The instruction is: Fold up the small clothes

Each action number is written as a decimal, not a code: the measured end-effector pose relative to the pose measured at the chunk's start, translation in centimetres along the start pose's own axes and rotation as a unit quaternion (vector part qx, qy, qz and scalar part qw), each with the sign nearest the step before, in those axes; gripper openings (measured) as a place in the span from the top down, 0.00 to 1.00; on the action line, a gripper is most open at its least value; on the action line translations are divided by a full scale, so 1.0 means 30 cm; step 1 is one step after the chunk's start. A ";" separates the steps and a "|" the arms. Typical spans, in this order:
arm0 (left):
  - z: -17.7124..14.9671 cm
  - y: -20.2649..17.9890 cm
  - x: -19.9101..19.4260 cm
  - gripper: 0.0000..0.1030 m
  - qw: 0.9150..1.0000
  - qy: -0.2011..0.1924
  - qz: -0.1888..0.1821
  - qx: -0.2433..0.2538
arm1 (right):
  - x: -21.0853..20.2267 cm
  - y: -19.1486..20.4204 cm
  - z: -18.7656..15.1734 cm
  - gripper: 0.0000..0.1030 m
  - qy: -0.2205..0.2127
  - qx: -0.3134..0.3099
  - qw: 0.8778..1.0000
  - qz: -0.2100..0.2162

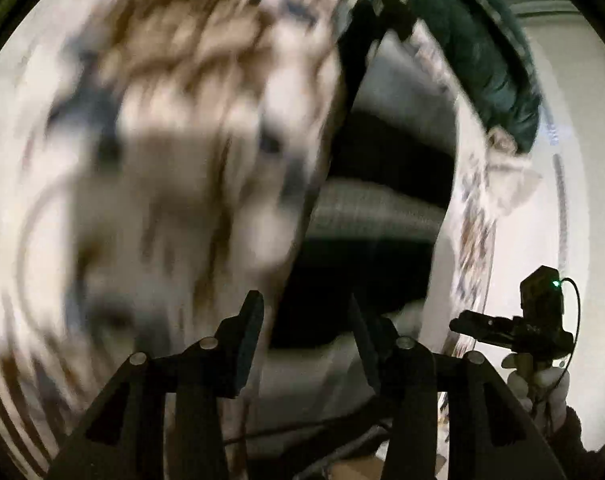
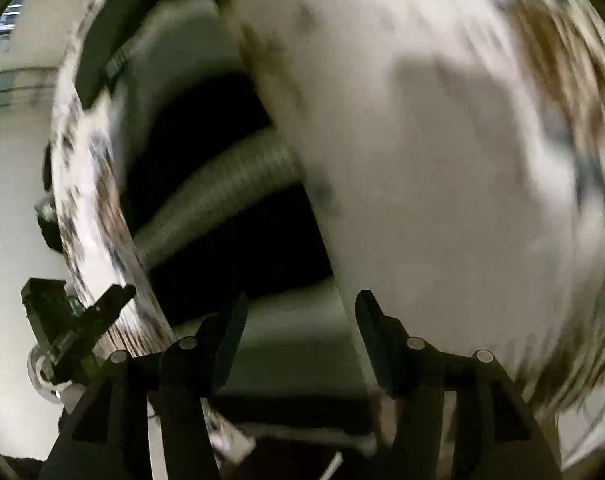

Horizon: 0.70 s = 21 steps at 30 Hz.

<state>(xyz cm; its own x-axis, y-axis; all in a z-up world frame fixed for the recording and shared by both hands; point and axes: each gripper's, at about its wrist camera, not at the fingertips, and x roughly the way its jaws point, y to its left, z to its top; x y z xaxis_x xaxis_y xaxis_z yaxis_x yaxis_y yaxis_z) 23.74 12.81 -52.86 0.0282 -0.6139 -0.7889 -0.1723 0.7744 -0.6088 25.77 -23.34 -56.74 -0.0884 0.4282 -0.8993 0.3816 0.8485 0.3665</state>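
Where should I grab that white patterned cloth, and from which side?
Too blurred for detail. The patterned cloth fills the left wrist view's left half; its nearest visible edge runs just ahead of the open left gripper. Pinch that edge, coming straight forward.

I count two grippers, left gripper (image 1: 302, 312) and right gripper (image 2: 300, 312), one blurred patterned cloth (image 1: 174, 140), one ribbed grey hose (image 2: 222, 196).

My fingers (image 1: 250, 344) are black. The blurred cloth (image 1: 174, 140) is white with brown and dark blue-grey patches. The ribbed hose (image 2: 222, 200) is grey. The garment (image 1: 482, 52) above is dark green.
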 end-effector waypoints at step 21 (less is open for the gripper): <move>-0.462 -0.016 -0.046 0.93 0.992 -0.070 0.098 0.027 | 0.153 -0.193 -0.688 0.93 -0.052 0.027 0.998 0.029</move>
<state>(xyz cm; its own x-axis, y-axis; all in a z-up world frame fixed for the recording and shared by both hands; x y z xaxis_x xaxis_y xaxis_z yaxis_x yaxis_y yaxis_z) 10.14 11.16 -50.33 0.1362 -0.4272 -0.8939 -0.1343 0.8860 -0.4439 4.17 -19.87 -58.06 0.0291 0.4388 -0.8981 0.4332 0.8042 0.4069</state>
